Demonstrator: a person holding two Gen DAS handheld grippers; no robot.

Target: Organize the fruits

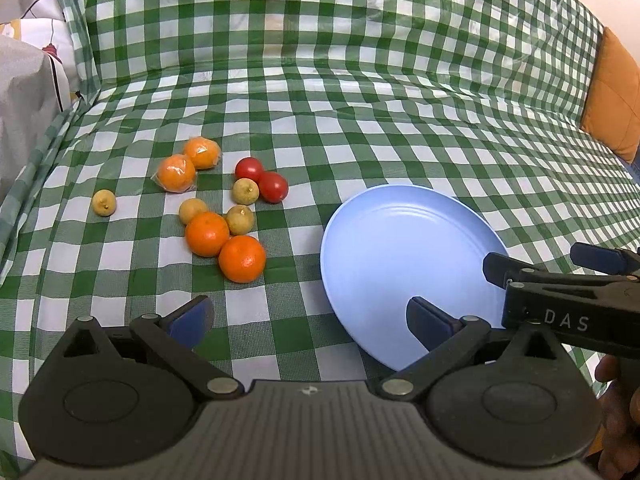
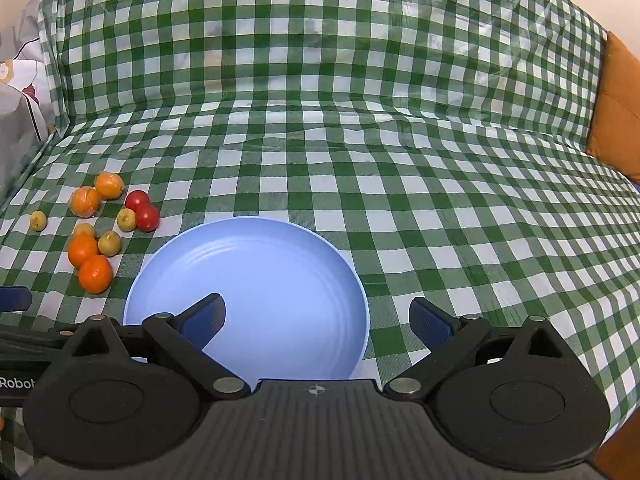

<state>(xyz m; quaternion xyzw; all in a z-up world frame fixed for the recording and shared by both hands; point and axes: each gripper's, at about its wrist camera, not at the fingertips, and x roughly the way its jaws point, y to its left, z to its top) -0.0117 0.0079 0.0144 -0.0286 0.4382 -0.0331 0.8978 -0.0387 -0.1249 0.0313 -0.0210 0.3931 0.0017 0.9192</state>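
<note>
Fruits (image 1: 216, 208) lie left of my blue plate (image 1: 384, 240) | left hand-held gripper (image 1: 308, 316) wide open, holding nothing | right hand-held gripper (image 2: 316, 316) wide open over plate, holding nothing

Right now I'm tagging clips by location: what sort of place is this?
Probably a home living room: the green checked cloth drapes over what looks like a sofa seat and backrest, an orange cushion sits at the right, and patterned bedding at the left.

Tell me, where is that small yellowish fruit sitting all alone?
In the left wrist view, the lone yellowish fruit lies on the checked cloth at the far left of the fruit cluster, apart from it, nearest the wrapped orange.
</note>
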